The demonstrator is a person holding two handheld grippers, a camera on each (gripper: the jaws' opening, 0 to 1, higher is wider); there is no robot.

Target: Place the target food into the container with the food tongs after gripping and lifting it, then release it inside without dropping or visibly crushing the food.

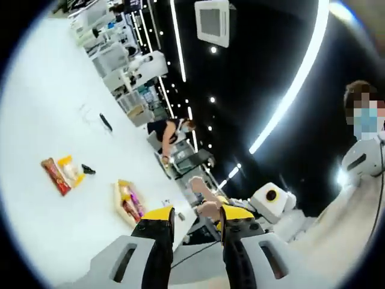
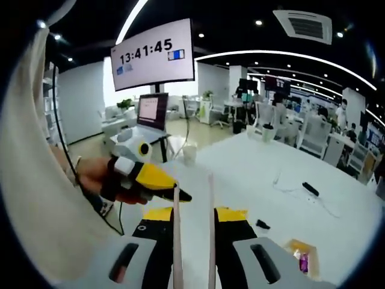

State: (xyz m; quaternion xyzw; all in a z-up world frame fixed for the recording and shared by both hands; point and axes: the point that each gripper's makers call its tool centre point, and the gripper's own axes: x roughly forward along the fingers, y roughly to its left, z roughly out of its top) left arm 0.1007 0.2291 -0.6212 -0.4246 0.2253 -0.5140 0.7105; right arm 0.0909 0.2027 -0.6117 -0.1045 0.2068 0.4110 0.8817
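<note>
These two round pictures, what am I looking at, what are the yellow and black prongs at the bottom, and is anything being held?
A person holds a hand gripper in each hand, and each carries a fisheye camera looking out along its two jaws. The left gripper view shows the left gripper, open and holding nothing, above a white table tilted by the camera. On the table lie a tray with packaged snacks, a red snack packet beside a yellow one, and small dark items. The right gripper view shows the right gripper clamping a pair of food tongs, whose two thin arms rise between the jaws. The left gripper shows there too, in the person's hand.
</note>
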